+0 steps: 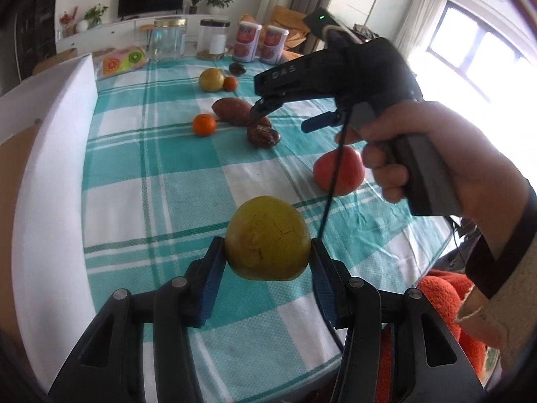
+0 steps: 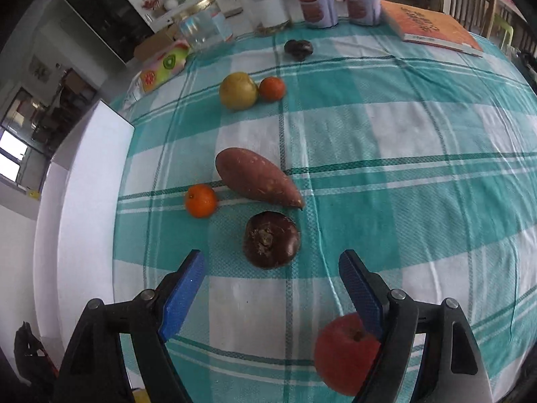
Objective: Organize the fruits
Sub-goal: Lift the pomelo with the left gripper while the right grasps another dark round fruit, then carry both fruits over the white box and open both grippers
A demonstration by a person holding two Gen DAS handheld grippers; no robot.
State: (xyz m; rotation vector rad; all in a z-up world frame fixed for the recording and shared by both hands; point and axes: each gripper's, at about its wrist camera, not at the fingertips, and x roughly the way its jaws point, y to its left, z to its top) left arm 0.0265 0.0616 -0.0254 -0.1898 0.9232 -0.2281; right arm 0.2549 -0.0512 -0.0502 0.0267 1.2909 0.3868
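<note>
The left gripper (image 1: 266,252) clamps a round yellow-green pear (image 1: 267,237), lifted for sorting; the right gripper (image 2: 272,288) stands apart, empty — probably aiming at the dark brown wrinkled fruit (image 2: 271,239) just ahead.

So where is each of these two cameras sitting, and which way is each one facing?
Left wrist: on the left gripper, looking along its fingers at the clamped yellow-green pear; the person's right hand shows.
Right wrist: on the right gripper, angled down at the dark brown round fruit; only its fingers show.
Shared: the reddish sweet potato, the red apple, the teal checked tablecloth.
</note>
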